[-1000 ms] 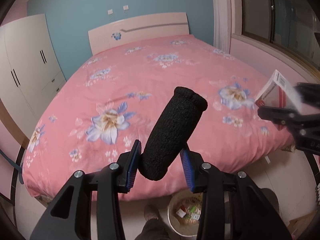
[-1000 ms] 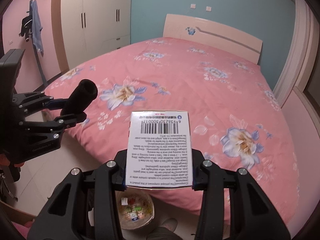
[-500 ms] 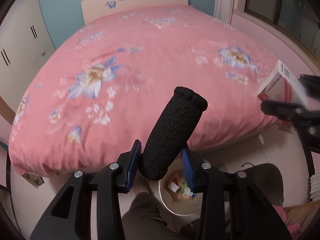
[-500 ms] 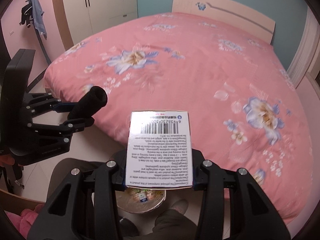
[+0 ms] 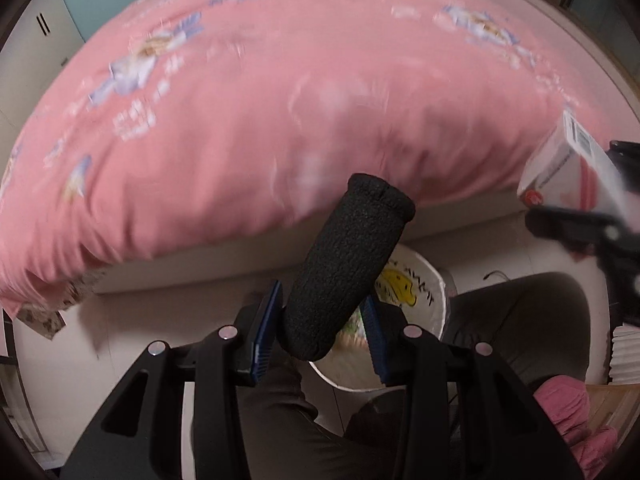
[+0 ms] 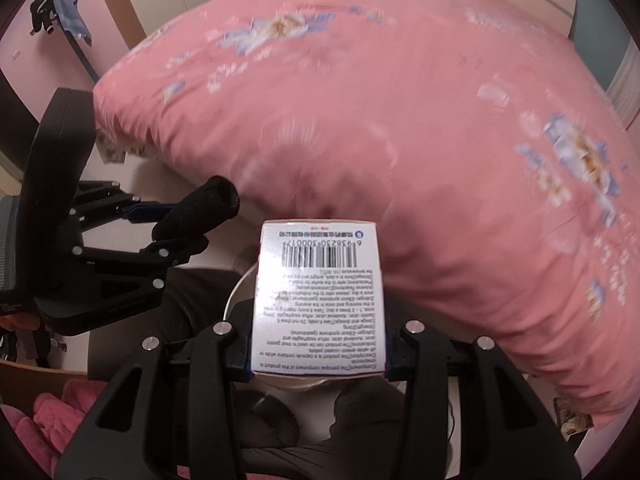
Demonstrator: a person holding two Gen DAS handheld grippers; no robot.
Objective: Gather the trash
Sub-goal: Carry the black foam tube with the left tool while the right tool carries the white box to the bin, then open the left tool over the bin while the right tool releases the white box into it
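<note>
Right now my left tool (image 5: 320, 330) is clamped on a black foam sleeve (image 5: 346, 266) and my right tool (image 6: 318, 354) is closed on a white medicine box (image 6: 318, 300), barcode face toward the lens. Both pieces are off the pink bed (image 5: 280, 112) and held above the white bin (image 5: 420, 292) on the floor, which seems to hold some wrappers already, though the foam sleeve hides most of them. By my reading the picking up is finished for these two; what remains is lowering and releasing each into the bin.
</note>
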